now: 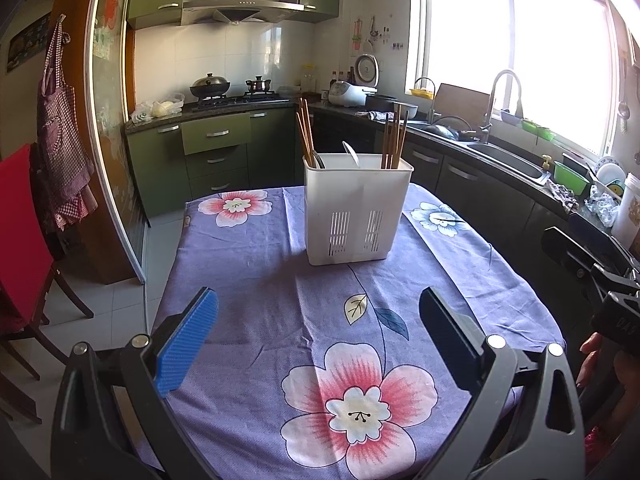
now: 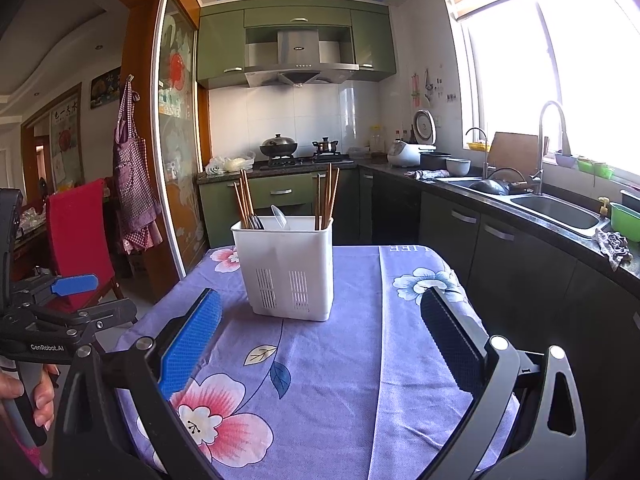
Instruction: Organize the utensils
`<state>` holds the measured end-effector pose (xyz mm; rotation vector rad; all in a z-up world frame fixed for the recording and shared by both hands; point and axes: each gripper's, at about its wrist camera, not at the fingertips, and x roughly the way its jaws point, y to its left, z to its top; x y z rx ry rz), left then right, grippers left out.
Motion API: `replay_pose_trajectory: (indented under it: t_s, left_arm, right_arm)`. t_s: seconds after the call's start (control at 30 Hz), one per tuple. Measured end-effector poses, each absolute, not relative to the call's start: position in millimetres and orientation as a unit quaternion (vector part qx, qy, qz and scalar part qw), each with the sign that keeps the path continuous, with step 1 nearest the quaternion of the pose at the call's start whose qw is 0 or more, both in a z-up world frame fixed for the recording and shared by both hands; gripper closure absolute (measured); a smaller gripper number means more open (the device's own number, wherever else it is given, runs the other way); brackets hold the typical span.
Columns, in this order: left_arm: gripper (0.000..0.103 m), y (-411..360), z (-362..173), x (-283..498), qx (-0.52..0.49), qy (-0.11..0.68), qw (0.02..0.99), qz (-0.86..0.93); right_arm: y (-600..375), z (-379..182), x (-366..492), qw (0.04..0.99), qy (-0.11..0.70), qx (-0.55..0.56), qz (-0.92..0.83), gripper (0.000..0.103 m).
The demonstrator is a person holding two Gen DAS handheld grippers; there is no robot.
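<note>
A white plastic utensil holder [image 1: 356,212] stands upright on the floral purple tablecloth [image 1: 280,280]; it also shows in the right wrist view [image 2: 286,272]. Wooden chopsticks [image 1: 306,134] stand in its left corner with dark spoon handles, a white spoon [image 1: 352,154] in the middle, and more chopsticks [image 1: 394,138] in its right corner. My left gripper [image 1: 318,322] is open and empty, short of the holder. My right gripper [image 2: 320,322] is open and empty, close in front of the holder. The left gripper's body [image 2: 44,320] shows at the right view's left edge.
A red-covered chair [image 2: 80,236] stands left of the table. A kitchen counter with a sink [image 2: 556,208] and faucet [image 2: 550,140] runs along the right. A stove with pots [image 2: 280,146] is at the back. The table's edges drop off left and right.
</note>
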<state>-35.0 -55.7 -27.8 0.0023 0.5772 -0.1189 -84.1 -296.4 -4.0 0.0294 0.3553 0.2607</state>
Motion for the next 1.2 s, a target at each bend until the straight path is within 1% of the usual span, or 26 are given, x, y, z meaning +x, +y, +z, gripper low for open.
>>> replay_pose_trajectory:
  t_s: [0.2, 1.2]
  left_arm:
    - [0.007, -59.9, -24.4, -36.4, 0.015, 0.277, 0.96, -0.047]
    - [0.007, -49.4, -23.5, -35.9, -0.011, 0.274, 0.961, -0.038]
  right_arm:
    - [-295.0, -4.3, -83.1, 0.975, 0.177, 0.013, 0.131, 0.005]
    - [-296.5, -5.0, -79.8, 0.975, 0.179, 0.013, 0.133, 0.005]
